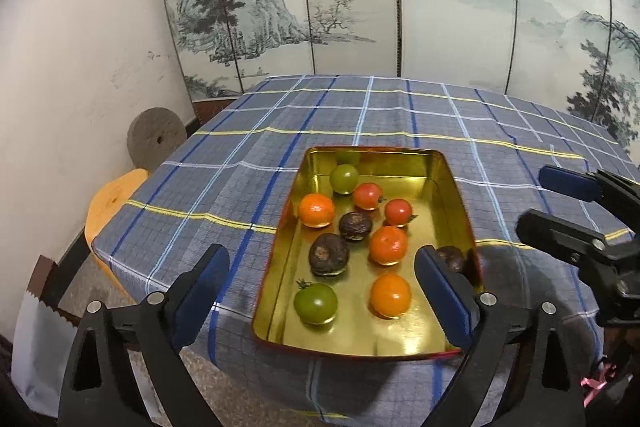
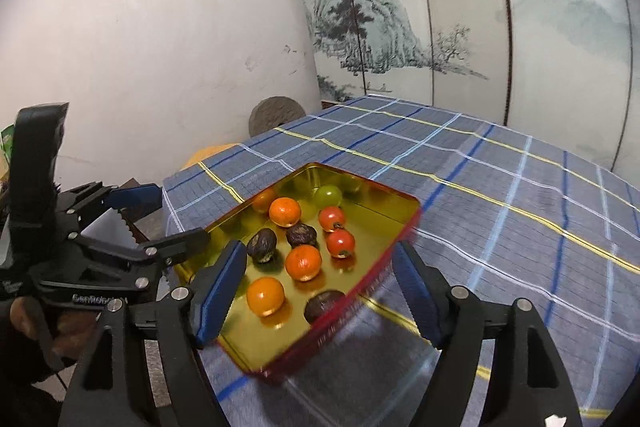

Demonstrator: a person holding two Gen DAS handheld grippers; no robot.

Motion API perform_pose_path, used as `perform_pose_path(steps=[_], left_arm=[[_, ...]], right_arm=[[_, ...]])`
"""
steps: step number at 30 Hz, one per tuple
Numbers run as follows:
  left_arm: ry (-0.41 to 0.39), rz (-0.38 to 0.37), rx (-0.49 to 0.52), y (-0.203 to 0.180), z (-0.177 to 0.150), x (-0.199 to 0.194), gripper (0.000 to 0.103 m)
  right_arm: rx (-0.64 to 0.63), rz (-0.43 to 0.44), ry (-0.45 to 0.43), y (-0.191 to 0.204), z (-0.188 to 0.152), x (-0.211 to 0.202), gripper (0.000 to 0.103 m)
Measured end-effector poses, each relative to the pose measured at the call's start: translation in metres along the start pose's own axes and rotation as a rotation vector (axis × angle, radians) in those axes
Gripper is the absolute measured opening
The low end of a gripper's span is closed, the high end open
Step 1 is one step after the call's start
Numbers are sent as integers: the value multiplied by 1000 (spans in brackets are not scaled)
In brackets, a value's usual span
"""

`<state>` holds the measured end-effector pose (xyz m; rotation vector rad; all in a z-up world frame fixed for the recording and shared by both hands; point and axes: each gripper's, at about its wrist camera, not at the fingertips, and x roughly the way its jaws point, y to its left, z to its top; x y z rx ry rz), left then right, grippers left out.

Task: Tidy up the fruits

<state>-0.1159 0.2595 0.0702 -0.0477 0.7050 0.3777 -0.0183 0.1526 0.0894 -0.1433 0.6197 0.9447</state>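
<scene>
Fruits lay loose in the gold-lined tin (image 1: 448,187) that sat near the front edge of the plaid-covered desk (image 1: 400,107), its long axis running away from you. Your left gripper (image 1: 320,291) hung over the tin's near end with its fingers (image 1: 204,291) spread wide and holding nothing; the green tomato (image 1: 315,303) and the nearest orange citrus (image 1: 390,295) sat directly ahead between them, so that hand looked closer to a pick. Your right gripper (image 2: 320,287) was also wide and empty, straddling the tin's right wall, with a dark wrinkled fruit (image 2: 324,303) just inside that rim. Nothing yet showed where the sorted fruit should go.
</scene>
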Motion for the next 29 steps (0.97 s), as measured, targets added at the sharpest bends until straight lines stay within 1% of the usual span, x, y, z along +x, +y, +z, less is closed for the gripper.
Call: perform_pose_path(steps=[2, 5, 11, 15, 17, 21, 23, 26, 29], left_arm=[[-4, -9, 12, -6, 0, -5, 96], [-8, -20, 26, -15, 0, -12, 98], [12, -60, 34, -31, 1, -18, 101], [14, -55, 61, -44, 2, -22, 103], [5, -47, 71, -51, 3, -23, 103], [-21, -44, 59, -57, 9, -25, 103], [-41, -38, 52, -60, 15, -27, 103], [-61, -17, 61, -65, 23, -29, 103], [-37, 13, 88, -73, 31, -25, 103]], right_arm=[[6, -6, -7, -2, -4, -9, 76], [12, -16, -10, -5, -12, -22, 76], [24, -45, -12, -16, -30, -42, 77], [55, -68, -7, -36, -41, -51, 78], [61, -85, -4, -46, -45, -56, 80], [78, -150, 16, -83, -54, -64, 81], [97, -192, 41, -110, -59, -65, 86], [134, -267, 96, -159, -68, -66, 87], [182, -365, 159, -212, -76, -66, 87]])
